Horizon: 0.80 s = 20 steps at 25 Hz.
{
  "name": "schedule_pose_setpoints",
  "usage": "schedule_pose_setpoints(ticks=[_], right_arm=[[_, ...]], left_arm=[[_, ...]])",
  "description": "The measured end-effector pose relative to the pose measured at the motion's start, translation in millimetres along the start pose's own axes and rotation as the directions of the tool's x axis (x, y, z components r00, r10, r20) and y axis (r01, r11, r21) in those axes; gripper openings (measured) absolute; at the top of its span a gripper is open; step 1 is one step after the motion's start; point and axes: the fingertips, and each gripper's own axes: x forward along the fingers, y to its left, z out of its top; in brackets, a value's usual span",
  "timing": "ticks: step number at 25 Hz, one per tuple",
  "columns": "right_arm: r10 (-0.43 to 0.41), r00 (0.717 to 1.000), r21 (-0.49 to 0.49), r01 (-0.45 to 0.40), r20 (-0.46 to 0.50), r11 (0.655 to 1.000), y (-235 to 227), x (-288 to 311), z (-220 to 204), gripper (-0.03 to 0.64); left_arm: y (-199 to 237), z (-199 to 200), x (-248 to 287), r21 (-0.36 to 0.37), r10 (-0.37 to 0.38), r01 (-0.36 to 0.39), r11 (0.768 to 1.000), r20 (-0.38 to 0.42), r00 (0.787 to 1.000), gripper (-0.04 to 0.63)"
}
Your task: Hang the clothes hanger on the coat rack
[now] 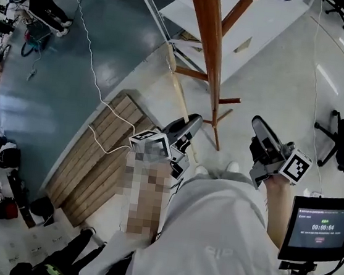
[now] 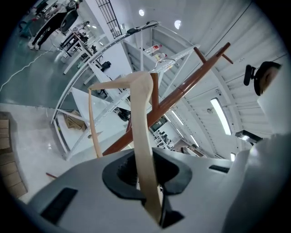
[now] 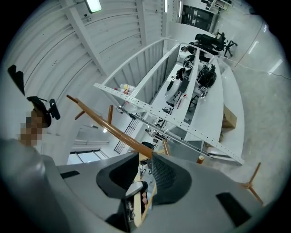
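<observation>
Clothes hanger (image 2: 142,123), made of pale wood, is clenched by one arm in the left gripper (image 2: 148,177). It stands out toward 12 o'clock in that gripper's view, probably so that its free upper part can reach the rack. In the head view the brown coat rack (image 1: 210,39) rises at 12 o'clock from both grippers. Its pegs (image 2: 222,49) show at 2 o'clock in the left gripper view, and the hanger is not yet on one. The right gripper (image 3: 145,172) has its jaws slightly apart on nothing; I judge it is kept free to steady the hanger.
</observation>
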Motion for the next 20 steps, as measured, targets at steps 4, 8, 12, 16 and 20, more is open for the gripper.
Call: schedule_pose_setpoints(ticks=[4, 8, 12, 16, 20], right_arm=[[-0.016, 1.000, 0.005, 0.016, -0.010, 1.000, 0, 1, -2, 0.097], [-0.036, 0.999, 0.009, 0.036, -0.013, 0.999, -3, -4, -4, 0.097], [-0.049, 0.999, 0.009, 0.049, -0.014, 0.999, -3, -7, -4, 0.097], [-0.060, 0.998, 0.009, 0.060, -0.014, 0.998, -6, -13, -4, 0.097], [-0.068, 0.998, 0.005, 0.068, -0.014, 0.998, -7, -12, -3, 0.097]], left_arm=[[2, -3, 7, -0.025, -0.013, 0.012, 1.000, -0.013, 1.000, 0.052], [3, -8, 13, -0.026, -0.020, 0.020, 0.999, -0.031, 0.999, 0.052], [5, -14, 17, -0.039, -0.027, 0.026, 0.999, -0.045, 0.999, 0.052], [9, -23, 21, -0.065, -0.039, 0.036, 0.997, -0.042, 0.998, 0.052], [16, -27, 22, -0.086, -0.044, 0.039, 0.996, -0.050, 0.998, 0.052]])
